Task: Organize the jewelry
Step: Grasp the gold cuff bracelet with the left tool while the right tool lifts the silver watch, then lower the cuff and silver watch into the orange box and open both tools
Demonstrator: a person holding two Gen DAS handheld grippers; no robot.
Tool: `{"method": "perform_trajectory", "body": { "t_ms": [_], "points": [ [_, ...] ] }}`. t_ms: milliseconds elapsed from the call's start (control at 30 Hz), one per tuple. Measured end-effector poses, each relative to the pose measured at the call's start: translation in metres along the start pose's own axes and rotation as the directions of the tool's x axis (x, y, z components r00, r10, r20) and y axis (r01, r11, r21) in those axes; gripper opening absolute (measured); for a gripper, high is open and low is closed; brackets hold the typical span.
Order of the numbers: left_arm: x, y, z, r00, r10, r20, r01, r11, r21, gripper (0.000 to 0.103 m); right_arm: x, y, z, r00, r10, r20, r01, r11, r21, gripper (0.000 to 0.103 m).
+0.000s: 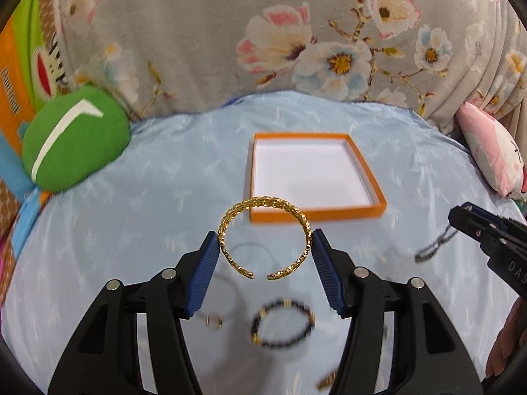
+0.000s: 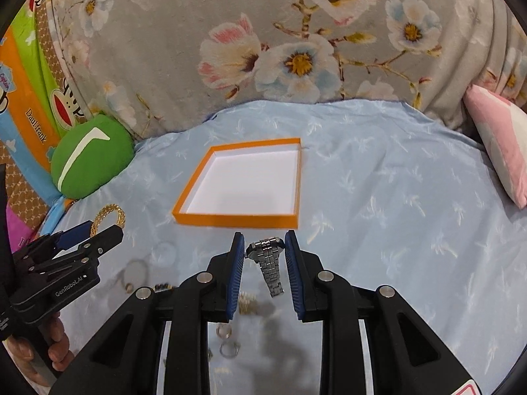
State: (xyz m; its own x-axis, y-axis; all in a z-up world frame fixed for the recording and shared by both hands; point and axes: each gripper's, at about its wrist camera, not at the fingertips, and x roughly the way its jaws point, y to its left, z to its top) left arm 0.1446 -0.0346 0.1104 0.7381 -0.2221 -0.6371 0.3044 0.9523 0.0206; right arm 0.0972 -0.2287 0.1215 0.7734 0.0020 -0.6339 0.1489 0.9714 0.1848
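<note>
Left gripper (image 1: 265, 247) fingers grasp the braided gold cuff bangle (image 1: 265, 238) across its width; right gripper (image 2: 265, 247) fingers pinch the silver steel-link watch (image 2: 268, 256) by its case; both held aloft, likely bound for the shallow orange-rimmed box (image 2: 230, 220).

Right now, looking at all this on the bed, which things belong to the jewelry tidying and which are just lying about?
Part of the job:
- gold bangle, in the left hand-held gripper
- silver watch, in the right hand-held gripper
- orange box, nothing in it
- dark beaded bracelet on the sheet
- small rings

Just lying about:
- green cushion
- pink pillow
- flowered blanket
</note>
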Motion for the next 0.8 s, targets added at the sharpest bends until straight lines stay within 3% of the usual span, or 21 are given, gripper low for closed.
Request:
{"method": "perform_trajectory", "body": {
  "t_ms": [300,467,633,800],
  "points": [
    [0.099,-0.016,0.093,1.0,-0.002,-0.005,0.002,1.0,0.011,0.056,0.095,-0.002,0.106,0.998,0.032,0.047,-0.031,0.999,-0.014,0.024],
    [0.163,-0.024,0.13,1.0,0.004,-0.022,-0.004,1.0,0.001,0.056,0.144,-0.008,0.14,0.995,0.047,0.088,-0.048,0.999,0.005,0.024],
    [0.221,-0.021,0.137,0.996,-0.01,-0.088,0.006,0.999,-0.046,0.056,0.207,-0.02,0.136,0.997,0.072,-0.009,-0.071,0.996,0.059,0.024],
    [0.251,-0.024,0.122,0.988,0.007,-0.155,-0.01,1.0,-0.015,0.056,0.229,-0.024,0.11,0.994,0.05,-0.1,-0.046,0.998,0.047,0.024]
  ]
}}
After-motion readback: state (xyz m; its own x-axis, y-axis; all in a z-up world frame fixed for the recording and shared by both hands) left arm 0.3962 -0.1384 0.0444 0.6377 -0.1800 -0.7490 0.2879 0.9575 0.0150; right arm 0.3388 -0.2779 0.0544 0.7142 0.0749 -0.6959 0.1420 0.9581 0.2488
